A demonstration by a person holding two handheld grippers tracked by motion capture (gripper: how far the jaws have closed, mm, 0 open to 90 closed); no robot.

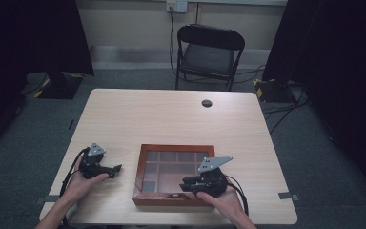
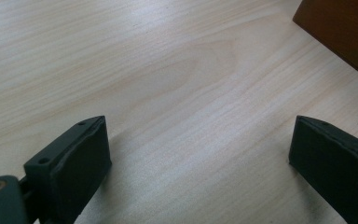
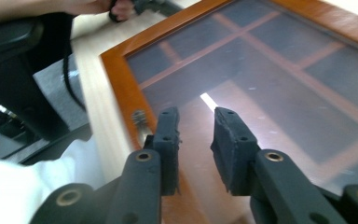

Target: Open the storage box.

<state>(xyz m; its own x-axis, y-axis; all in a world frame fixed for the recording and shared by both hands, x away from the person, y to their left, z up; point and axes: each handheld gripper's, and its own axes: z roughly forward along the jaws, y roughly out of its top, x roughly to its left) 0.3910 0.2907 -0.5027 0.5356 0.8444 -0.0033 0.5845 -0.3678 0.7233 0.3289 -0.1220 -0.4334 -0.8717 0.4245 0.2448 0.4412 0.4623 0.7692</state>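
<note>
From the high view, a wooden box [image 1: 173, 174] with a glass lid is seen at the counter's [image 1: 171, 119] near edge, its long side running 9 to 3 o'clock. The right claw [image 1: 187, 183] is held over the box's near right part, pointing toward 9 o'clock; the left claw [image 1: 116, 168] lies beside the box's left edge, apart from it.

In the left gripper view, the jaws are spread wide over bare counter, the box corner [image 2: 345, 32] at 1 o'clock.

In the right gripper view, the jaws are slightly parted with nothing pinched, and a small latch [image 3: 139, 116], possibly metal, is seen at 10 o'clock on the frame.
</note>
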